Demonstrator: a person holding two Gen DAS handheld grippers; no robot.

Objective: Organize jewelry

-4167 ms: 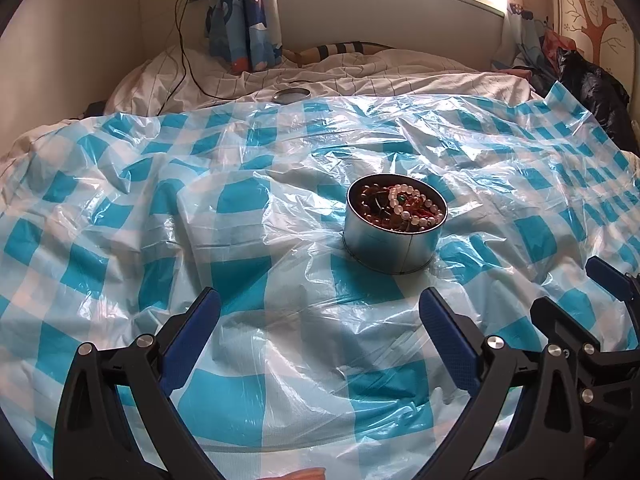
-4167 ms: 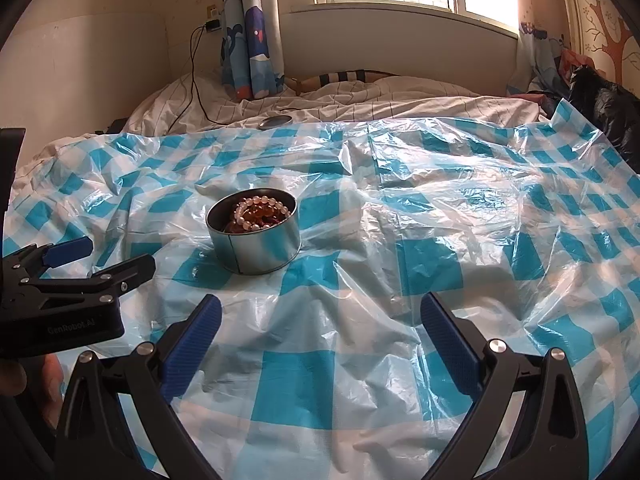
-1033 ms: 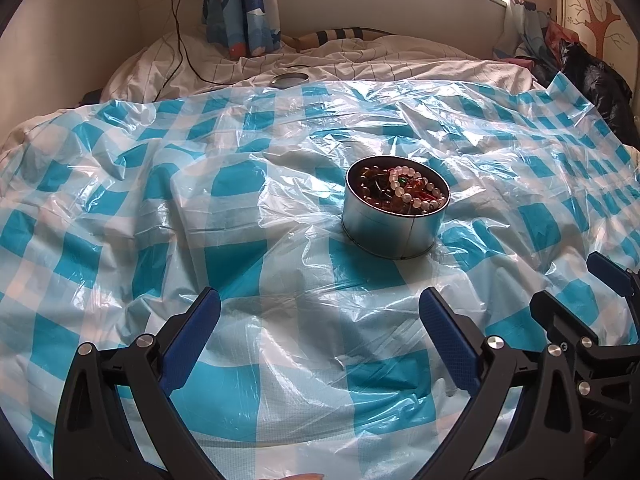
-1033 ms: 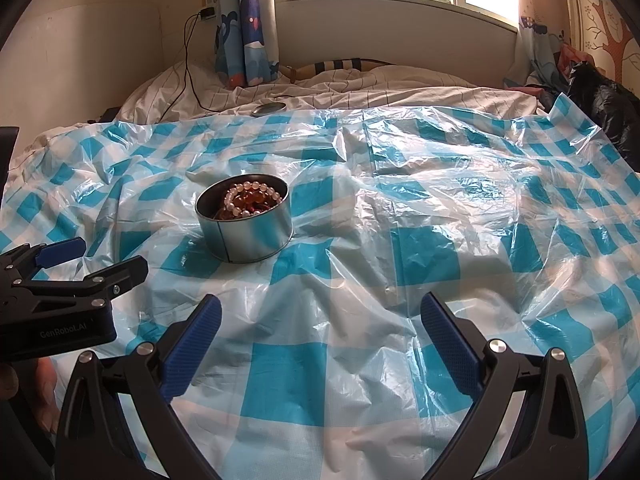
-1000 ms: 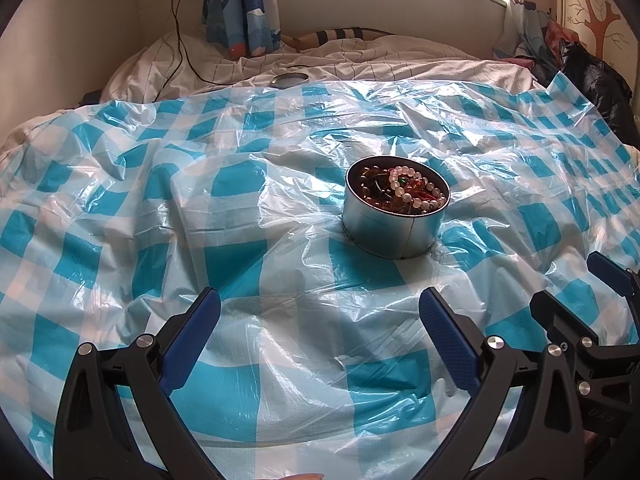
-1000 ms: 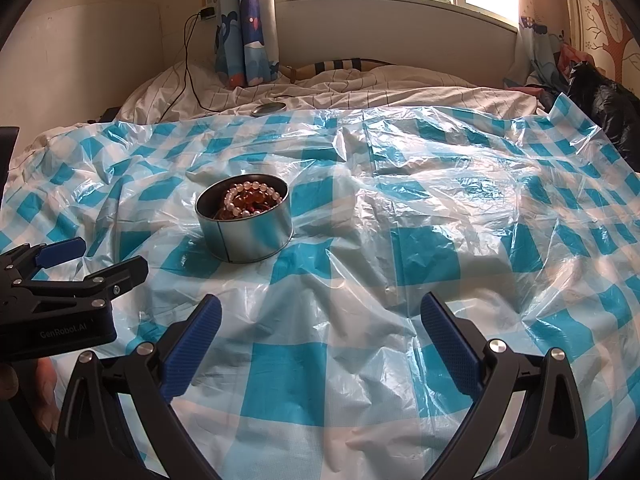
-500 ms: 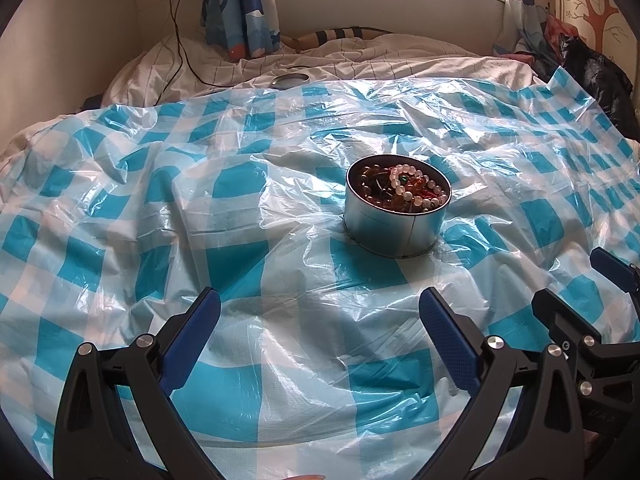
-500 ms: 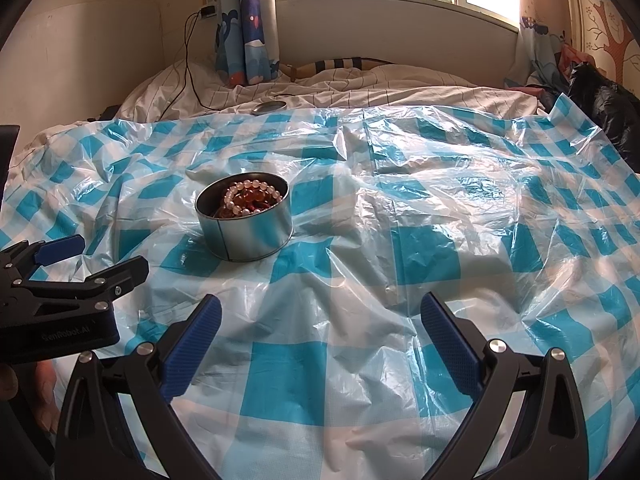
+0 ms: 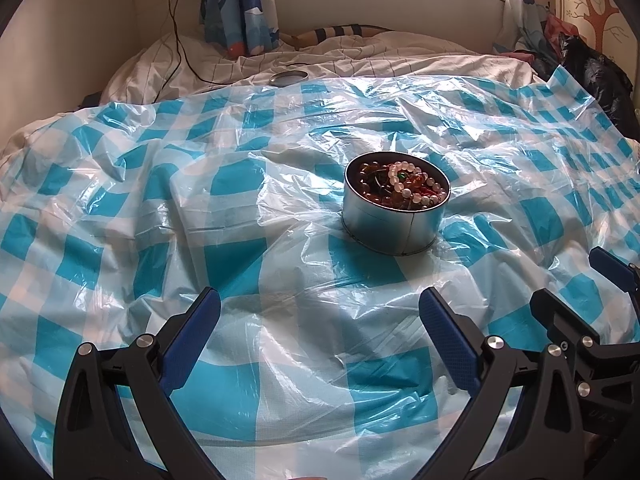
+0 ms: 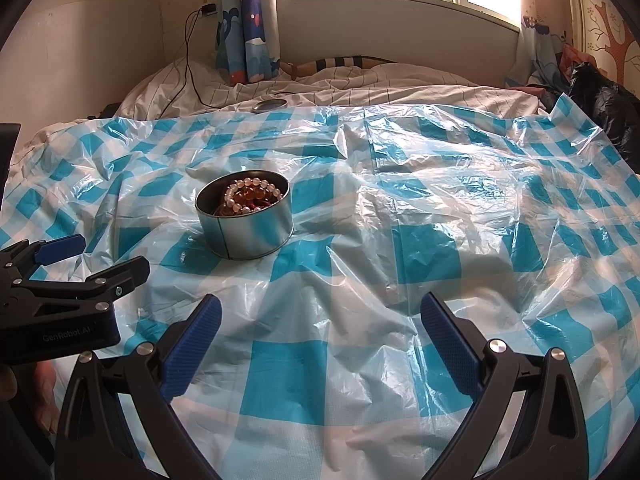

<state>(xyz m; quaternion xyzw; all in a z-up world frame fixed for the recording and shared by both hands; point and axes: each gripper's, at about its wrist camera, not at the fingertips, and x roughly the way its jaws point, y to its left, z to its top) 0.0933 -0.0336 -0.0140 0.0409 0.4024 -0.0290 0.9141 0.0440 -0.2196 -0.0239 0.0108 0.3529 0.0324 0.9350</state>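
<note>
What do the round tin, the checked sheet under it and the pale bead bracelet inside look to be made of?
Round tin: thin sheet metal, brushed silver, with a vertical side seam and soft reflections.
Checked sheet: thin plastic film, glossy and semi-transparent, crinkled with sharp highlights.
Pale bead bracelet: smooth, milky, slightly translucent beads, possibly stone, glass or plastic; the look leaves that open.

The only words that can be read are "GenRobot.AI", in small pale letters on the black body of the left claw [image 10: 60, 268], seen from the right wrist camera. In the left wrist camera, the right claw [image 9: 580, 284] has some tiny pale letters low on its black body, but they are too small to read.
</note>
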